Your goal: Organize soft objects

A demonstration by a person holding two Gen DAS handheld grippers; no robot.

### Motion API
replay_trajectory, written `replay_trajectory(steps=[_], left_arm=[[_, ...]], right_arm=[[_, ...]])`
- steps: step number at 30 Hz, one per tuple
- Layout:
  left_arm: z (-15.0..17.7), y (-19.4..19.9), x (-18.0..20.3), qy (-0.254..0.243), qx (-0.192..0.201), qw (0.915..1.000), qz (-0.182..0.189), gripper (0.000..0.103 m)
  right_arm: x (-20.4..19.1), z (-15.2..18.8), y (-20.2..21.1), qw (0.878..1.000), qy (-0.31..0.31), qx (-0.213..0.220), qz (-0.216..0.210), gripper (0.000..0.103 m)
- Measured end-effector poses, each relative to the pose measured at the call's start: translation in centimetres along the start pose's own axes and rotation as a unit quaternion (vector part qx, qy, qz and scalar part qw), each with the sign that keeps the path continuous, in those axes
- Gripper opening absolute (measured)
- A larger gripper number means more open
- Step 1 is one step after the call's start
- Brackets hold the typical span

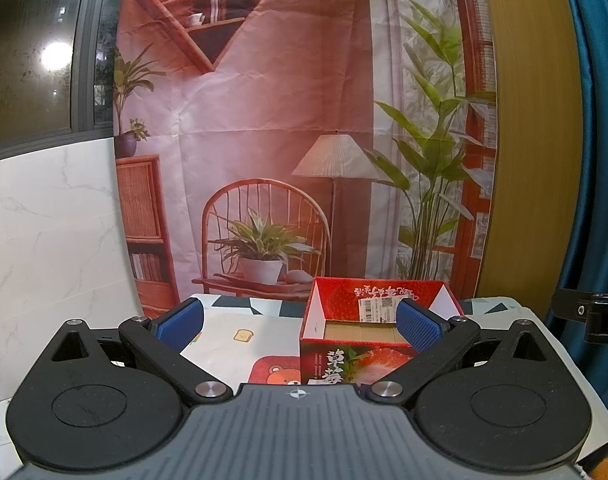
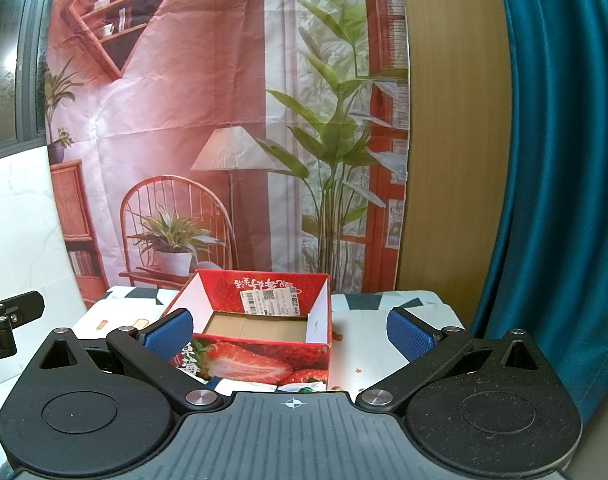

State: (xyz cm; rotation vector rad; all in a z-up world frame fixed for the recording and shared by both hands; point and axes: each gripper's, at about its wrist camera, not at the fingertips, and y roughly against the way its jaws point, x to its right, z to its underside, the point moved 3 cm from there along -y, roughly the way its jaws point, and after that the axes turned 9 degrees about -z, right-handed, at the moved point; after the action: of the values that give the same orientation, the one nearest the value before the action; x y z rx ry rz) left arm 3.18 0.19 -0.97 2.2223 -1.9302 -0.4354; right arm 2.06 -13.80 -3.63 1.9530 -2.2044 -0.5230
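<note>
- The red strawberry cardboard box point(image 2: 260, 320) sits empty on the desk point(image 2: 368, 320).
- Both grippers, left point(image 1: 300, 326) and right point(image 2: 290, 332), have jaws wide apart, holding nothing.
- Next, I think: find a soft thing to grab.

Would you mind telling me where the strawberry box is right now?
The strawberry box stands open on the patterned tablecloth, in front of the printed backdrop, centre-left in the right wrist view, right of centre in the left.

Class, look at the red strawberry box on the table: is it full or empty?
Empty, as far as visible. The strawberry box stands open-topped, and both views show only bare brown cardboard floor inside; its nearest corner is hidden.
</note>
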Motion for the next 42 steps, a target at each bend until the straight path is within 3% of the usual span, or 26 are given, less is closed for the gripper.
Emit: replay_trajectory(steps=[32, 42], left_arm=[[0.3, -0.2, 0.3, -0.002, -0.004, 1.0000, -0.002, 0.103], [3.6, -4.2, -0.8, 0.008, -0.025, 0.9994, -0.024, 0.103]], right_arm=[[0.2, -0.4, 0.3, 1.000, 0.000, -0.002, -0.005, 0.103], [2.0, 3.6, -3.0, 0.997, -0.048, 0.016, -0.050, 0.103]])
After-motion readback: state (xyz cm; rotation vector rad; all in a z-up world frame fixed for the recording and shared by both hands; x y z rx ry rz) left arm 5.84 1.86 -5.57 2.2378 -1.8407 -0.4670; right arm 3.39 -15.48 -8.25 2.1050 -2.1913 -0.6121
